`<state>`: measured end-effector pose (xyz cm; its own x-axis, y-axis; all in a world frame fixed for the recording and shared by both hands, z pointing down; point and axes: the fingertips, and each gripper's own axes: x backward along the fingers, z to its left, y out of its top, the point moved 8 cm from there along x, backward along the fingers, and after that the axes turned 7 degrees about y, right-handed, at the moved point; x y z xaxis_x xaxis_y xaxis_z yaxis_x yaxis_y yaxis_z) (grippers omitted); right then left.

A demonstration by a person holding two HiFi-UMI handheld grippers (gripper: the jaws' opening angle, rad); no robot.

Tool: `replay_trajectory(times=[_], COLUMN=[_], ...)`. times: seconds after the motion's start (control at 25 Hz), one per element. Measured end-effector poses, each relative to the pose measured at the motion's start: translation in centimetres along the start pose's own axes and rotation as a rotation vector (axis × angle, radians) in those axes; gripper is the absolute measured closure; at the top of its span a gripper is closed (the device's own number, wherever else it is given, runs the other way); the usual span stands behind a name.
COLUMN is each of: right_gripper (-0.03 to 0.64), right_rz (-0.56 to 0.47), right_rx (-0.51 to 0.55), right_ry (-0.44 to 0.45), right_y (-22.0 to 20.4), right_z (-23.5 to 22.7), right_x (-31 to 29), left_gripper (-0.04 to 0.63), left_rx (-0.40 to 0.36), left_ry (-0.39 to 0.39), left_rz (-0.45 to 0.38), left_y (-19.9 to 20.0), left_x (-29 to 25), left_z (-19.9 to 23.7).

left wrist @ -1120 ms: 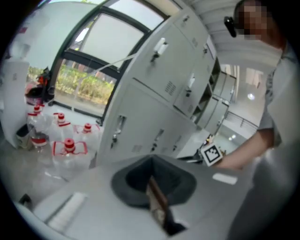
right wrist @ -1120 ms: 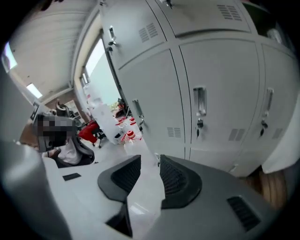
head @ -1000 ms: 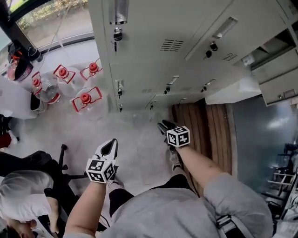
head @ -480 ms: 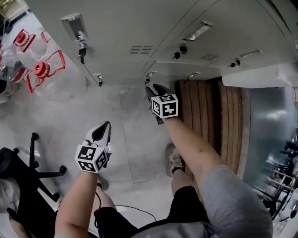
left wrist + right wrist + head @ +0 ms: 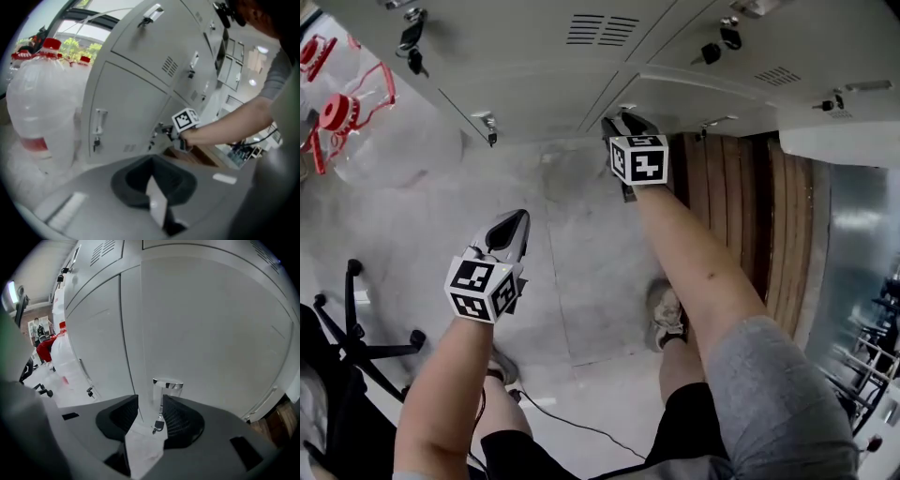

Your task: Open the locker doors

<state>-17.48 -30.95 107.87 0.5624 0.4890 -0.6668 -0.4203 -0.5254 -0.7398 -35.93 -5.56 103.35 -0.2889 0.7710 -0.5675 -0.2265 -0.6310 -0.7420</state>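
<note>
- Since half a second ago my right tool (image 5: pixel 623 120) has pushed forward to the bottom row of lockers (image 5: pixel 534 66), while the left tool (image 5: pixel 514 225) stays back over the floor (image 5: pixel 581 253)
- Right tool: jaws apart and holding nothing; in its own view the chrome handle (image 5: pixel 163 391) of a lower locker door (image 5: pixel 215 333) stands just ahead of the gap, with a small key (image 5: pixel 157 426) hanging under it
- Left tool (image 5: pixel 152 176): jaws together, nothing between them; its view looks past a big water bottle (image 5: pixel 40 103) toward the lockers and the right tool
- Every door I can see in the three views looks shut, so I judge the task barely begun; the step in hand is lining up on this handle
- Next move, as I judge it: ease the right tool a touch further so the handle sits between the jaws, close on it, then pull back along the door's swing
- I cannot tell whether the key needs a turn first; if the door resists, I should stop pulling and try the key
</note>
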Motion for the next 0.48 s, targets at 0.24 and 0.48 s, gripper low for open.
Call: replay_trajectory(times=[0.24, 0.48], right_gripper=[0.456, 0.446], right_rz=[-0.011, 0.017], right_rx=[0.001, 0.100], right_ry=[-0.011, 0.024], right_y=[0.9, -0.5], right_z=[-0.2, 0.7], right_x=[-1.3, -0.3], left_gripper=[0.591, 0.591], left_rx=[0.006, 0.018], left_ry=[-0.009, -0.007], left_rz=[0.013, 0.033], left_y=[-0.4, -1.2], left_x=[-0.3, -0.2], left_z=[0.4, 0.3])
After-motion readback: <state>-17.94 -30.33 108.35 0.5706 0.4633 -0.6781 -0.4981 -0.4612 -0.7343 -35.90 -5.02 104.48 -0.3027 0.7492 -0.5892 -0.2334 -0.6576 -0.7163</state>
